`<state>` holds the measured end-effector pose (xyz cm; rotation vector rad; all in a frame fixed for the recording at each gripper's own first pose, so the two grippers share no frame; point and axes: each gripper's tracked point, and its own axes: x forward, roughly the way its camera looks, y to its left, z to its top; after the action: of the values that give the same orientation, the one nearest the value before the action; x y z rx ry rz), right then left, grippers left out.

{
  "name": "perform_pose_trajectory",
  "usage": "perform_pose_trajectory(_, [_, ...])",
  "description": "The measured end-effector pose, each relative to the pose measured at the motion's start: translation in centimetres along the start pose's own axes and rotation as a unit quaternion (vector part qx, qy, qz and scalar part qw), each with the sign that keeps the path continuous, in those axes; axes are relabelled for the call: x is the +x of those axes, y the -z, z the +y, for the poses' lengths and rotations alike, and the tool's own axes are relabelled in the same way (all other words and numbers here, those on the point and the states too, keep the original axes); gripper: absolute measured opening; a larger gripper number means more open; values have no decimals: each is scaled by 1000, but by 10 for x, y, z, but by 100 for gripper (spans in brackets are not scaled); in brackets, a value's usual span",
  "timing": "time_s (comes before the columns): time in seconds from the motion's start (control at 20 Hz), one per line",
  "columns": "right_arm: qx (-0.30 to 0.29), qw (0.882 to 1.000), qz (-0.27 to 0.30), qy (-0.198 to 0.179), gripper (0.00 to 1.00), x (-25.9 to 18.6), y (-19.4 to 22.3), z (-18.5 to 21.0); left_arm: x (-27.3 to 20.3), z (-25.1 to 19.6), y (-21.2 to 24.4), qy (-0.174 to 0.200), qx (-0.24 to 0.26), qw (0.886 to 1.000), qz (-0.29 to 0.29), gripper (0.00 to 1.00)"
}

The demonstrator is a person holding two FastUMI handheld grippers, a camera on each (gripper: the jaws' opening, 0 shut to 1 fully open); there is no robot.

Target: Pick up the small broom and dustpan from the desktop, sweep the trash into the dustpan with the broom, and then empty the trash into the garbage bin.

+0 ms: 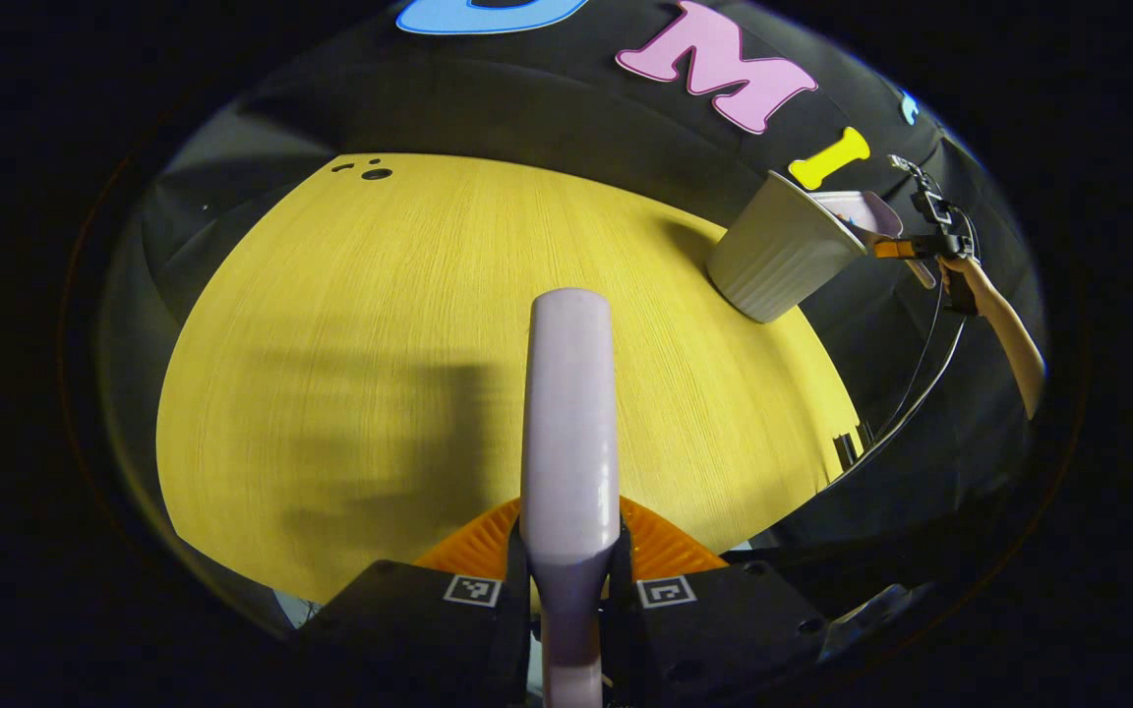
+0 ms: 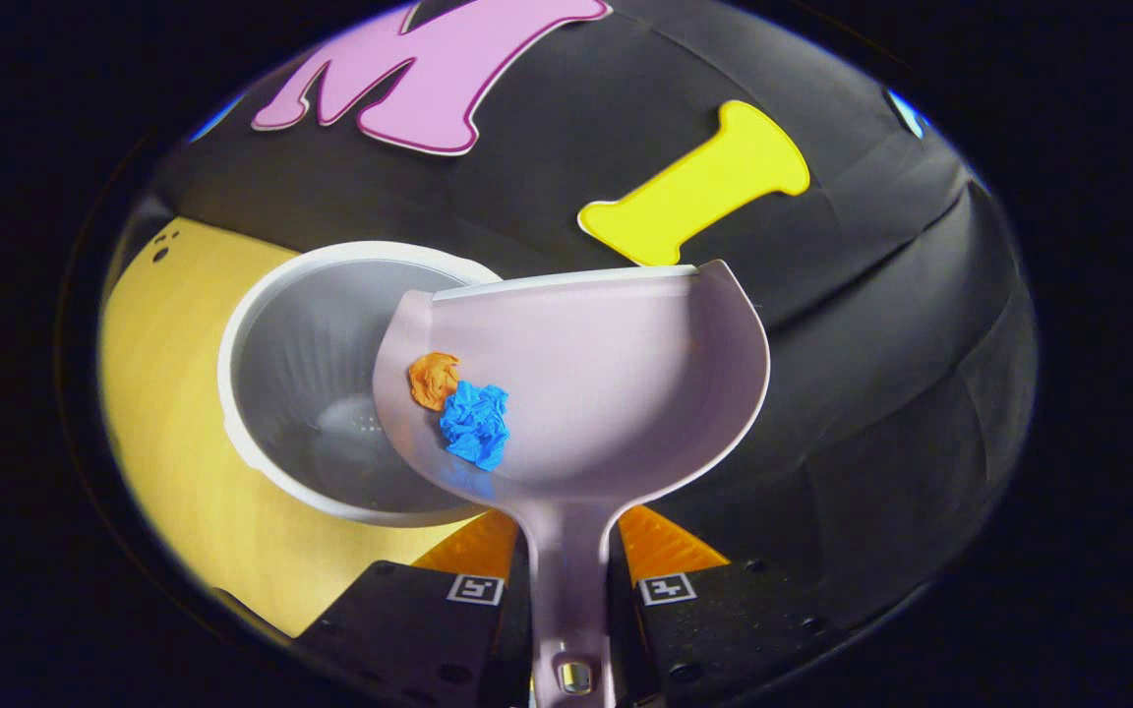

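My left gripper (image 1: 571, 565) is shut on the pale lilac broom handle (image 1: 569, 413), which points forward over the yellow desktop (image 1: 380, 324). My right gripper (image 2: 566, 570) is shut on the handle of the lilac dustpan (image 2: 616, 383), held tilted over the rim of the white ribbed garbage bin (image 2: 311, 393). An orange paper ball (image 2: 434, 380) and a blue paper ball (image 2: 476, 423) lie on the dustpan's left side, next to the bin's opening. In the left gripper view the bin (image 1: 781, 258) stands at the desk's far right edge, with the dustpan (image 1: 862, 211), the right gripper and a forearm (image 1: 1004, 329) beside it.
The bin's inside looks empty. A cable (image 1: 921, 379) hangs down from the right gripper past the desk's right edge. Small dark holes (image 1: 370, 172) mark the far left corner of the desk. Black cloth walls close the booth behind.
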<state>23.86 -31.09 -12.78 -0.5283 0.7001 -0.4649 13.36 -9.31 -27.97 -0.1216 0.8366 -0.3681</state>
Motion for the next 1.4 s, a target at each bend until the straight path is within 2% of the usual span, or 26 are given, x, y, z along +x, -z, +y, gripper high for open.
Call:
perform_pose_trajectory(0.2, [-73,996,-19,49,31,0,-4,-5,-5,3,-2,-7,10,1000,4,36])
perform_pose_trajectory(0.3, [-128,988,-35,80,39,-4,-11,-7,-7,3,-3,-12,5,1000,7,34])
perform_pose_trajectory(0.35, [-159,982,-43,96,31,-5,-16,-9,-9,3,-4,-14,3,1000,7,36])
perform_pose_trajectory(0.4, [-191,974,-54,108,35,-6,-20,-8,-10,3,-5,-15,3,1000,7,36])
perform_pose_trajectory(0.5, [-258,955,-73,125,35,-7,-27,-13,-11,4,-5,-17,6,1000,8,36])
perform_pose_trajectory(0.6, [-325,929,-96,152,35,-13,-33,-26,-11,5,-5,-20,12,1000,12,36])
perform_pose_trajectory(0.7, [-364,910,-117,163,35,-15,-31,-34,-12,4,-5,-19,13,1000,14,36])
perform_pose_trajectory(0.9, [-393,897,-122,159,35,-11,-22,-52,-8,2,-5,-12,15,1000,16,36])
perform_pose_trajectory(1.0, [-393,899,-118,153,35,-8,-22,-51,-7,1,-5,-10,16,1000,13,36])
perform_pose_trajectory(1.1, [-380,908,-108,142,35,-7,-21,-51,-8,0,-7,-8,6,1000,9,36])
perform_pose_trajectory(1.25, [-327,935,-86,110,37,-6,-13,-51,-10,0,-9,-3,-8,1000,-7,36])
perform_pose_trajectory(1.4, [-250,964,-63,67,36,-12,-5,-51,-24,2,-11,-8,-23,1000,-18,35])
